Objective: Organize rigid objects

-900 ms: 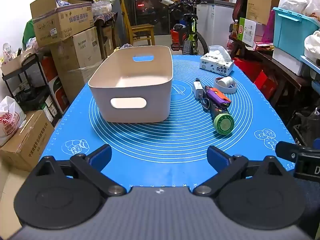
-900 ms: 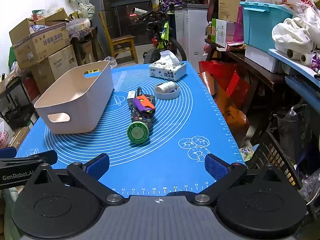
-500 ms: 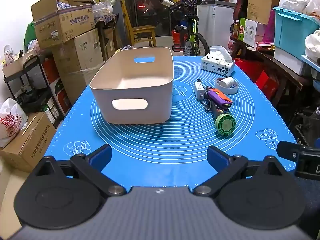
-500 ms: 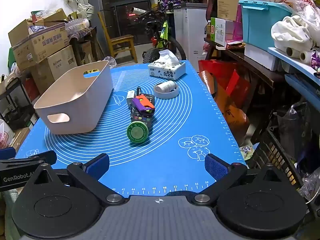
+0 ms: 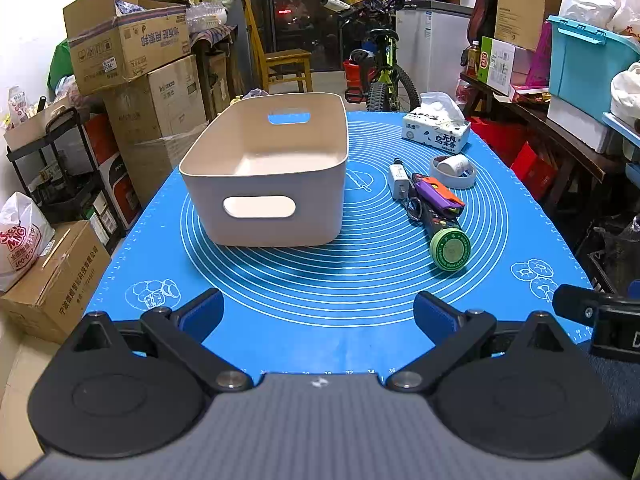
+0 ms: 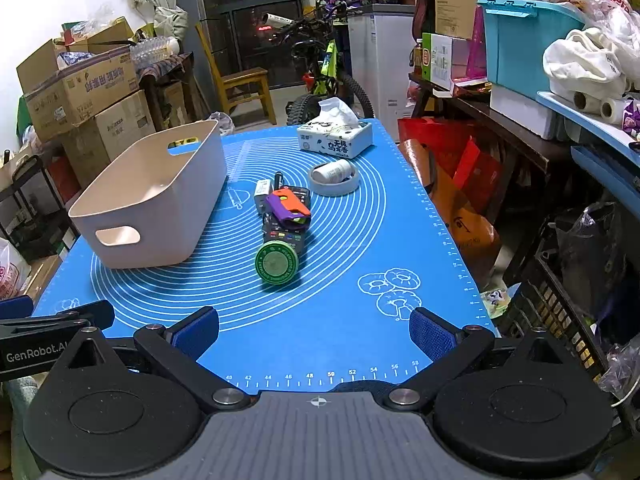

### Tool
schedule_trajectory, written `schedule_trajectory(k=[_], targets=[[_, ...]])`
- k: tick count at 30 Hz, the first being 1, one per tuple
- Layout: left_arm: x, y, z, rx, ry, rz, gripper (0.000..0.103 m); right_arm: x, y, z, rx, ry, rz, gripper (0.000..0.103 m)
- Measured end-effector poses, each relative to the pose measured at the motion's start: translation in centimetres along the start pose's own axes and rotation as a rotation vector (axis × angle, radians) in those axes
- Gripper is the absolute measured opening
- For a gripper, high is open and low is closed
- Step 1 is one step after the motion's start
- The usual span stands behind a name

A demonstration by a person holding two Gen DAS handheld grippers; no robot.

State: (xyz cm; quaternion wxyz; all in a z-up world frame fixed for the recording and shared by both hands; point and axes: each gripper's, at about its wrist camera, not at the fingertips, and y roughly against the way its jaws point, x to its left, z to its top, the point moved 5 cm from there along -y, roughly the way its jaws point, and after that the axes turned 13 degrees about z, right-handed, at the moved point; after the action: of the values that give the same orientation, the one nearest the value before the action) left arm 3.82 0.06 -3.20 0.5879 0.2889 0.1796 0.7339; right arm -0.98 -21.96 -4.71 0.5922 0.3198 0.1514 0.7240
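Both grippers, left [image 5: 318, 312] and right [image 6: 314, 330], hover at near bench edge, fingers apart and empty; green tin [image 6: 276, 262] touches remote [image 6: 286, 224] beside bin [image 6: 152, 196]; risk: tin rolls if nudged off-centre.

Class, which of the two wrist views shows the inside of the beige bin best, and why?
The left wrist view: the beige bin sits almost straight ahead, so its bare floor and far handle slot show. In the right wrist view the bin stands off to the left at an angle, its near wall hiding much of the floor.
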Motion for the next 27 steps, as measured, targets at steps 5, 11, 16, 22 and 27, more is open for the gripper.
schedule_trajectory(k=[5, 11, 16, 22, 27], targets=[[0.02, 0.01, 0.03, 0.001, 0.000, -0.001, 0.100, -0.02, 0.07, 0.04, 0.000, -0.002, 0.002, 0.101], [0.04, 0.01, 0.04, 0.001, 0.001, -0.001, 0.100, 0.00, 0.11, 0.09, 0.000, -0.004, 0.002, 0.101], [0.07, 0.00, 0.04, 0.001, 0.001, -0.002, 0.100, 0.01, 0.14, 0.11, 0.000, -0.004, 0.002, 0.101], [0.08, 0.00, 0.04, 0.001, 0.001, -0.002, 0.100, 0.00, 0.18, 0.14, 0.000, -0.005, 0.002, 0.101], [0.10, -0.02, 0.05, 0.000, 0.001, -0.001, 0.100, -0.01, 0.20, 0.12, 0.000, -0.006, 0.002, 0.101]])
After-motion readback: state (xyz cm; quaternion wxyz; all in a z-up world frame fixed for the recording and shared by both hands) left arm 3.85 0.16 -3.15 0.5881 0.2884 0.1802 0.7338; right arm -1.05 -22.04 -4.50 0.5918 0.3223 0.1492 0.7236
